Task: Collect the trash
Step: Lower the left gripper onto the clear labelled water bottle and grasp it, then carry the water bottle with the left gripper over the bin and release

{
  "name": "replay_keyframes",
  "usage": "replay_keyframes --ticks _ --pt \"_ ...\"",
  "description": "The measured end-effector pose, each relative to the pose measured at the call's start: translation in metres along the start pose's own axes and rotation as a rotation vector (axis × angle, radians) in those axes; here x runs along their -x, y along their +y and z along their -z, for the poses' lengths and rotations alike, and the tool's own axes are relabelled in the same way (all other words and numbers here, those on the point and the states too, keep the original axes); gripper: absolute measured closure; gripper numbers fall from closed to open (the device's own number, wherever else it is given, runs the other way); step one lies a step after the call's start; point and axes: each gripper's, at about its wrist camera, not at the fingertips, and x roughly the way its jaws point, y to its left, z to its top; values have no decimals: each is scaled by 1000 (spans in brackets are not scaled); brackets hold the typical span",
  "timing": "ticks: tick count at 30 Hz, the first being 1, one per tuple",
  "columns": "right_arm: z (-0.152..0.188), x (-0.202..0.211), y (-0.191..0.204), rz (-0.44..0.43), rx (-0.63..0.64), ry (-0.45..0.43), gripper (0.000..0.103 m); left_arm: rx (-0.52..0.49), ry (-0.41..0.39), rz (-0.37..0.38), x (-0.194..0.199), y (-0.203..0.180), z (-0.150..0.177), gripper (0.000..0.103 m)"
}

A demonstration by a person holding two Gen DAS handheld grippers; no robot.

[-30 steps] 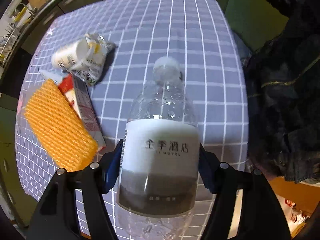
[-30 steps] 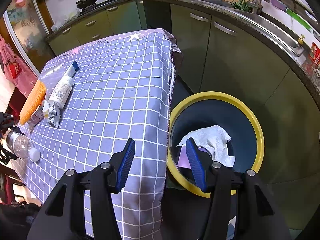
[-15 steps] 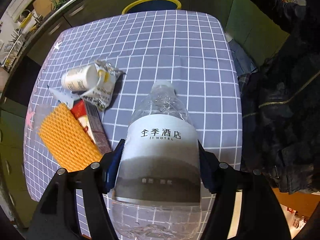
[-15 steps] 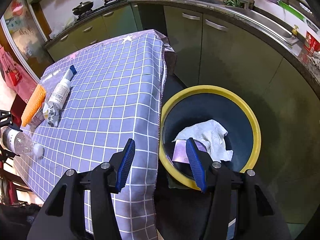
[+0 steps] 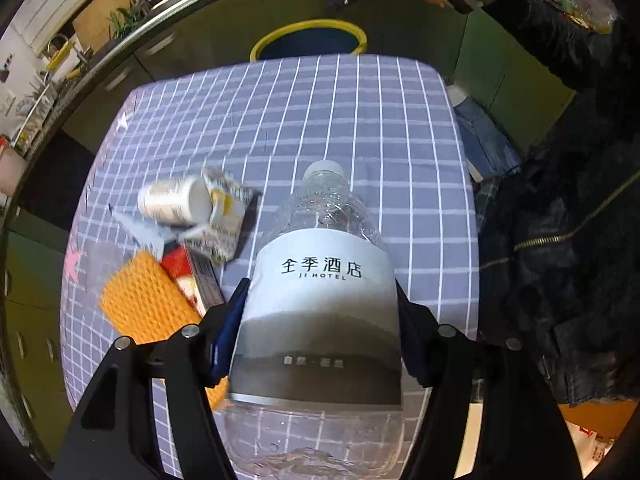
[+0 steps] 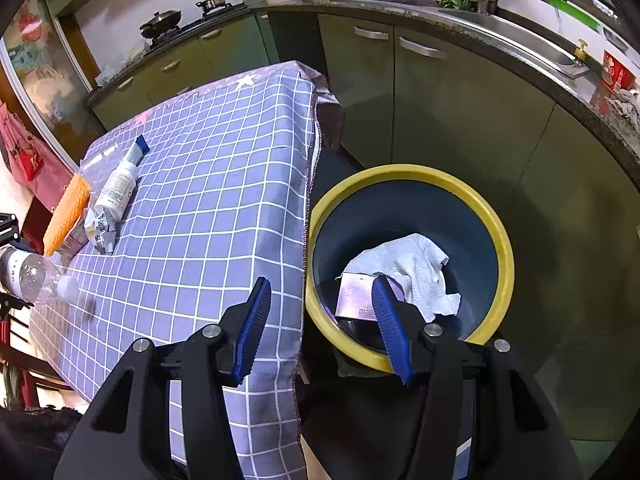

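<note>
Both fingers of the left gripper [image 5: 320, 320] were clamped against the label of a clear plastic water bottle [image 5: 324, 300], 1 on each side, holding it off the table with its white cap pointing toward the far edge. Fingers of the right gripper [image 6: 320, 320] stood spread apart with nothing between them, above the gap between the table edge and the bin.

Table with checked cloth [image 6: 208, 184]: grey-blue with white grid lines, standing just beside the bin.

Bin [image 6: 496, 240]: round, yellow rim, dark blue inside, on the floor against green cabinets. It held a crumpled white paper towel [image 6: 416, 272] and a flat silvery packet [image 6: 354, 294].

Remaining trash lay grouped near the left side of the table in the left wrist view: an orange mesh sleeve [image 5: 140, 300], a red and white carton [image 5: 192, 280] touching it, a white tube [image 5: 172, 200], and a crumpled printed wrapper [image 5: 228, 224] beside the tube.
</note>
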Motion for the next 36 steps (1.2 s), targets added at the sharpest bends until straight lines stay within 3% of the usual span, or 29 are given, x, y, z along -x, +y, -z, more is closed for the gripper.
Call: replay_keyframes --ticks 5,12,20,26,29,32,36 --pt "5 19 -10 11 -19 -41 50 -34 -47 9 2 3 -44 40" --pt "29 49 -55 37 -105 -94 50 -121 -132 66 -20 12 -149 40" --pt "71 68 -112 70 -218 -102 50 -195 -130 102 -100 18 -277 40" --pt "95 78 -137 87 -277 -103 50 -174 -110 79 -163 28 -344 38" --pt "103 81 -142 90 -296 -104 50 -81 -113 56 -183 42 -364 20" --pt "109 83 -143 89 -303 -102 50 -12 -133 48 -180 49 -365 19" --pt "105 82 -134 79 -279 -103 50 11 -185 22 -145 44 -342 19"
